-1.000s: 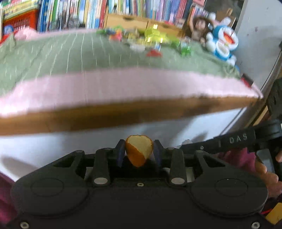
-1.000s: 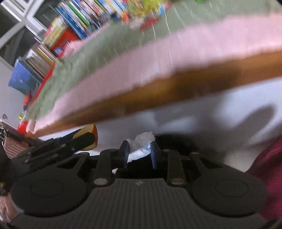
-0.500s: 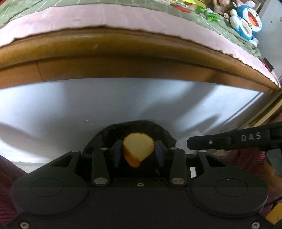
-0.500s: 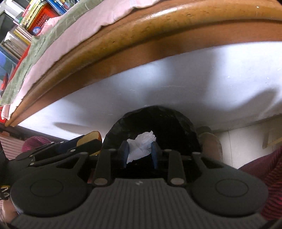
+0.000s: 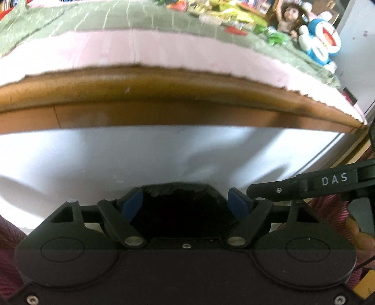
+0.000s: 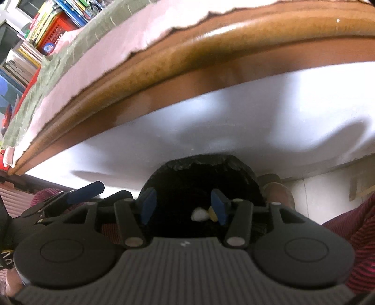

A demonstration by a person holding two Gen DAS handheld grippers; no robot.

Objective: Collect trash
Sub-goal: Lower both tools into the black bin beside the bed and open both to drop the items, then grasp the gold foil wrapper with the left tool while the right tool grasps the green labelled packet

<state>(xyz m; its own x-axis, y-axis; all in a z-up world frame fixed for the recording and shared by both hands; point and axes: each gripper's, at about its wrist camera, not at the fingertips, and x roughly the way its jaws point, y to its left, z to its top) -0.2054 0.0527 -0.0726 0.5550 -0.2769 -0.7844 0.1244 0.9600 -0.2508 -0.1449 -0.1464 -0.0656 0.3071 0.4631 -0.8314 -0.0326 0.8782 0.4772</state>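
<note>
Right wrist view: both grippers over the bin, pieces dropped.
Right gripper [image 6: 182,205] jaws opening, empty; white scrap [image 6: 199,214] and yellow piece [image 6: 212,213] below inside black bin [image 6: 201,164]. Left gripper [image 5: 185,203] likewise opening, empty. Clutter [image 5: 225,16] remaining on table beyond.

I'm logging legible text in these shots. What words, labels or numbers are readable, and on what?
"DAS": white letters on the right gripper, along its black finger, seen in the left wrist view.
Book spines on the shelf behind the table: printed, but too blurred to read.
Nothing else is legible.
</note>
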